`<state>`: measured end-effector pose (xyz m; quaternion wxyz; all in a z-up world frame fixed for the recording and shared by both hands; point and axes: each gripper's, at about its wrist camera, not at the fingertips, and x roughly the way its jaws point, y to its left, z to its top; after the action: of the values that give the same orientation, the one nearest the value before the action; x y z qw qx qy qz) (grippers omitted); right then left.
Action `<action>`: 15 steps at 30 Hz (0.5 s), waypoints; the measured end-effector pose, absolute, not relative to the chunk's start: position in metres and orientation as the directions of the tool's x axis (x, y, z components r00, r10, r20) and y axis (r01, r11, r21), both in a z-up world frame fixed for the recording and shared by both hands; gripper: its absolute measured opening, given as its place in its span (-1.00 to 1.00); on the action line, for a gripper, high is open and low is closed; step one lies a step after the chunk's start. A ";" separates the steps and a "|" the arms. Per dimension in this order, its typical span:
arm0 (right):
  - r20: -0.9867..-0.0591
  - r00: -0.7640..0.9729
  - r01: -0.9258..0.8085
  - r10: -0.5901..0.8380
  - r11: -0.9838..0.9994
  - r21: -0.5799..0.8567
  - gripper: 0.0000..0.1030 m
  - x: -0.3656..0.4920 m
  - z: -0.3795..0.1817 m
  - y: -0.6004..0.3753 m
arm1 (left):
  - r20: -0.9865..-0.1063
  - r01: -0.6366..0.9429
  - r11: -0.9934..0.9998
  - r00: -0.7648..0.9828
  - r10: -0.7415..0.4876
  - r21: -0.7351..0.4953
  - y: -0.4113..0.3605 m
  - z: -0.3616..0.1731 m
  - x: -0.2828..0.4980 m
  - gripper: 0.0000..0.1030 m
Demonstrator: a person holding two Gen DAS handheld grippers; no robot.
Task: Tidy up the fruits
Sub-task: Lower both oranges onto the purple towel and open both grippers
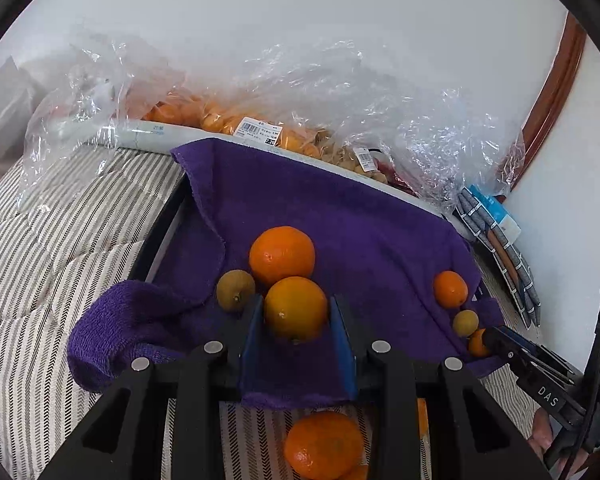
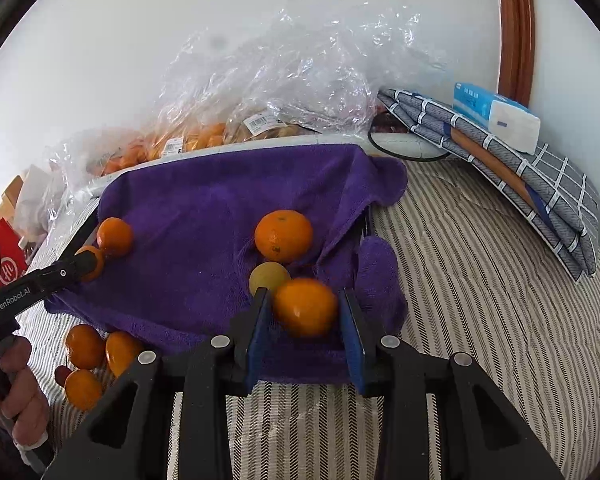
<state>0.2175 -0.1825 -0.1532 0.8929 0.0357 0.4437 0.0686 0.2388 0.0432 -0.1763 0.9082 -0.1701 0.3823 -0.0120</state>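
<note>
A purple towel (image 1: 340, 220) lies over a tray on the striped bed. In the left wrist view my left gripper (image 1: 296, 312) has its blue pads against both sides of an orange (image 1: 295, 307) on the towel; a second orange (image 1: 281, 255) and a small brown-yellow fruit (image 1: 235, 290) sit just behind it. In the right wrist view my right gripper (image 2: 305, 307) has an orange (image 2: 305, 306) between its pads, slightly blurred, with small gaps visible. Behind it are another orange (image 2: 283, 235) and a yellowish fruit (image 2: 269, 277). The other gripper shows at the left (image 2: 82, 266).
Clear plastic bags of oranges (image 1: 236, 120) line the wall behind the tray. Folded grey checked cloth (image 2: 500, 160) with a tissue pack (image 2: 496, 114) lies at the right. Several loose oranges (image 2: 88, 360) rest on the striped cover in front of the towel.
</note>
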 end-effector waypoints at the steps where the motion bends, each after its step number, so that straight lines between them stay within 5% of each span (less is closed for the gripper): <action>1: -0.784 0.601 -0.094 0.156 0.988 0.125 -0.23 0.217 -0.153 -0.182 | -0.693 -0.109 0.942 0.705 -0.152 -0.317 0.043 -0.177 0.239 -0.38; 6: -0.751 0.642 -0.091 0.152 0.988 0.122 0.04 0.213 -0.145 -0.181 | -0.695 -0.107 0.948 0.705 -0.141 -0.301 0.042 -0.177 0.240 -0.38; 15: -0.693 0.709 -0.054 0.126 0.991 0.124 0.06 0.206 -0.132 -0.186 | -0.679 -0.096 0.951 0.721 -0.137 -0.294 0.041 -0.174 0.238 -0.21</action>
<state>0.2060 -0.1859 -0.1321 0.9233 0.0474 0.3780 0.0487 0.2378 0.0414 -0.1736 0.9144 -0.1563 0.3732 -0.0111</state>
